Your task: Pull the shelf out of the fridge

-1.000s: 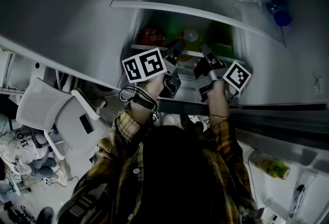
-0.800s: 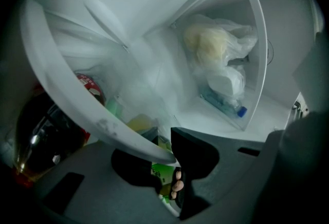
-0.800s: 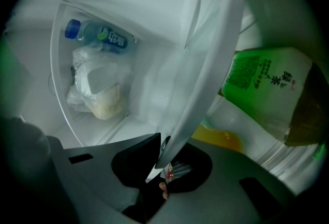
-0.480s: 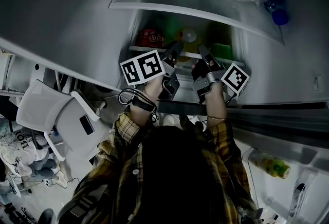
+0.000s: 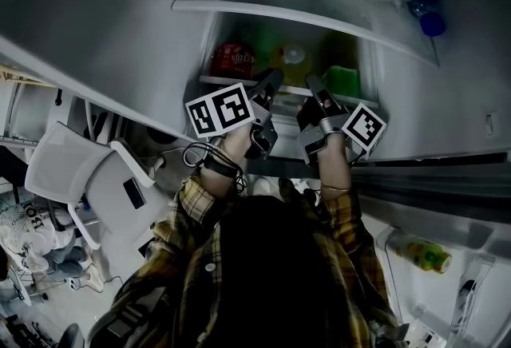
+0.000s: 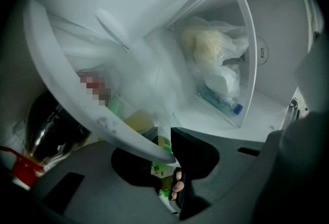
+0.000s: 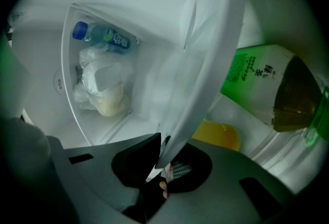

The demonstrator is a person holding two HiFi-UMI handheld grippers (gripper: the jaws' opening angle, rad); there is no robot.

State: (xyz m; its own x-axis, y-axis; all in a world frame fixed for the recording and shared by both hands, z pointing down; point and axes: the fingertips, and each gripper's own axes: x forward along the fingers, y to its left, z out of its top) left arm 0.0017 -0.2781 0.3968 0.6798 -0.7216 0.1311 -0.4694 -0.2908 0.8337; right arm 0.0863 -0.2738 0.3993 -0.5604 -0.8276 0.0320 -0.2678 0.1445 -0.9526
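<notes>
Pinching the white front rim of the shelf (image 5: 219, 81), one on each side of its middle, both claws reach into the open fridge (image 5: 415, 107). The left claw (image 5: 271, 81) has the rim running in between its jaws, which stand half closed on it. The right claw (image 5: 313, 88) is drawn narrower on a thinner stretch of the same rim. The shelf sits in its slot inside the fridge, and another clear shelf (image 5: 303, 13) carrying bagged food (image 6: 211, 48) shows beyond it. A green tea bottle (image 7: 257, 81) and a red-labelled bottle (image 5: 232, 59) stand just behind the rim; whether they ride on this shelf I cannot tell for certain.

It looks like a stiff clear panel in a smooth plastic frame, probably brittle if knocked, and heavy if those bottles are on it. The front rim seems the only sound place to hold, with a claw either side of centre as now. The plastic may be slick, so a firm pinch and a level, even pull seem called for, lest anything slide or topple forward
</notes>
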